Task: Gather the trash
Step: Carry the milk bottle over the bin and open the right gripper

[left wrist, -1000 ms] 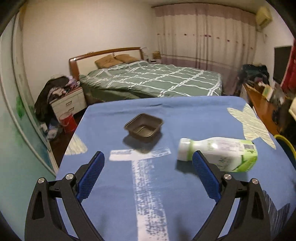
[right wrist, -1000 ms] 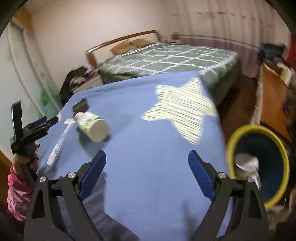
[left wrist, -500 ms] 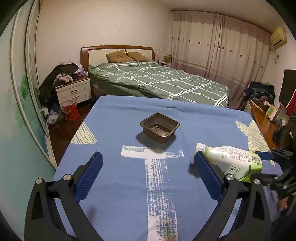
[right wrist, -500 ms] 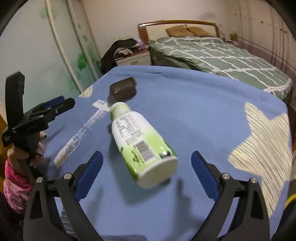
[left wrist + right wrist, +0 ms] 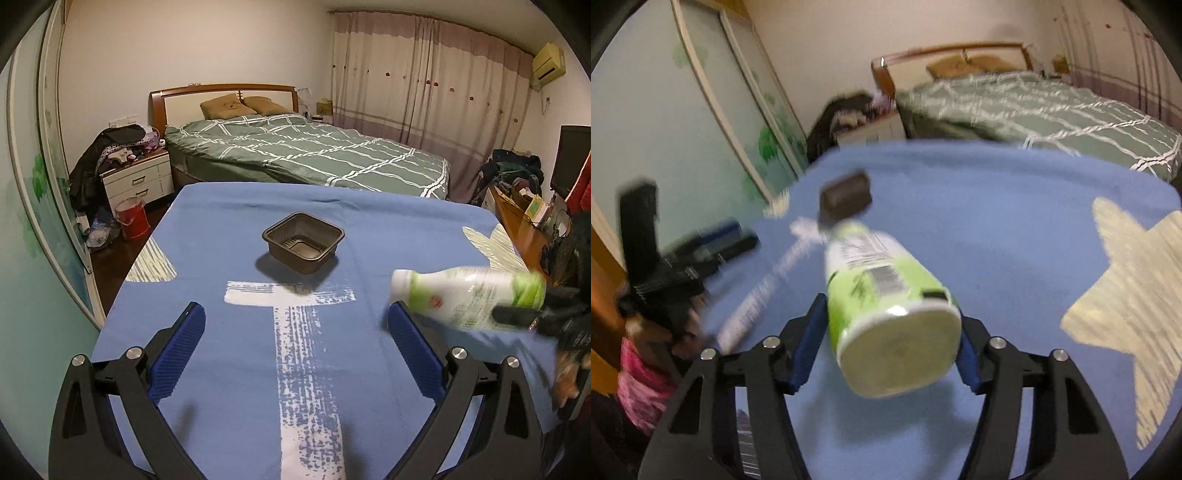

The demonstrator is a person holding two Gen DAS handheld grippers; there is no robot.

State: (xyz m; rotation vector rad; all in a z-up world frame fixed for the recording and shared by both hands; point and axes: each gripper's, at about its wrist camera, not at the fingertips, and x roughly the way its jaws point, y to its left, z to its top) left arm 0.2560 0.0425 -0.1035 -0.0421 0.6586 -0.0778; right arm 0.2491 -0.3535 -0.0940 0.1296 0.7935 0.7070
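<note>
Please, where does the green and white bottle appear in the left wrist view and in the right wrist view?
Left wrist view: green and white bottle at the right edge, lying sideways, cap toward the middle.
Right wrist view: the bottle in the lower centre, base toward the camera, between the right gripper fingers.
Shared landmark: dark brown plastic tray beyond the bottle.

You see surface (image 5: 229,229): blue cloth with white brushed cross and cream striped star | bottle (image 5: 886,295): white and lime green, barcode label | tray (image 5: 303,242): dark brown | bed (image 5: 314,155): green quilt, white grid lines | your tools' pads (image 5: 183,349): blue, frames black
</note>
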